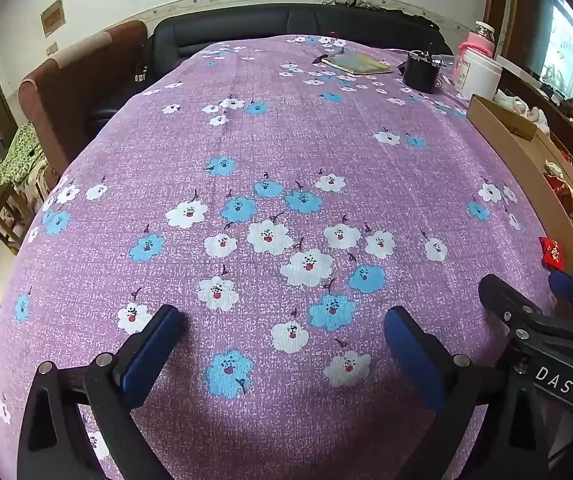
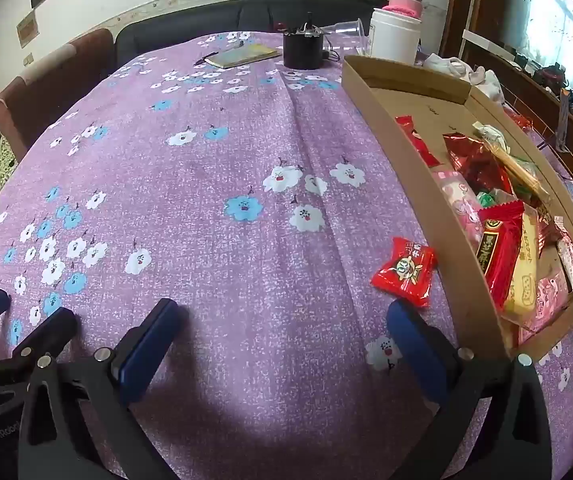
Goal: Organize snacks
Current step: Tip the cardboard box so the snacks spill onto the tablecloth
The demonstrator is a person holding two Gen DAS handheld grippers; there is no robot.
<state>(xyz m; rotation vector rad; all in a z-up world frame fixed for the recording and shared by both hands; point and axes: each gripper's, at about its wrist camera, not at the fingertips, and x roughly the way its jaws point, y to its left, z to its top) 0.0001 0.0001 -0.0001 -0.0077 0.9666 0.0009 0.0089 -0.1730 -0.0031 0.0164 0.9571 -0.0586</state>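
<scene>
Both wrist views sit low over the purple flowered cloth (image 1: 270, 132), facing the far sofa (image 1: 286, 24). The left view looks from further left, the right view close beside the cardboard tray (image 2: 414, 168); both share the red packet (image 2: 404, 272) and black pot (image 2: 302, 50)

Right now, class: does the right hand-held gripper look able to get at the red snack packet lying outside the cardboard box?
Probably yes. The right hand-held gripper is open, and the red snack packet lies on the tablecloth just ahead of its right finger, beside the cardboard box, with nothing between them.
</scene>
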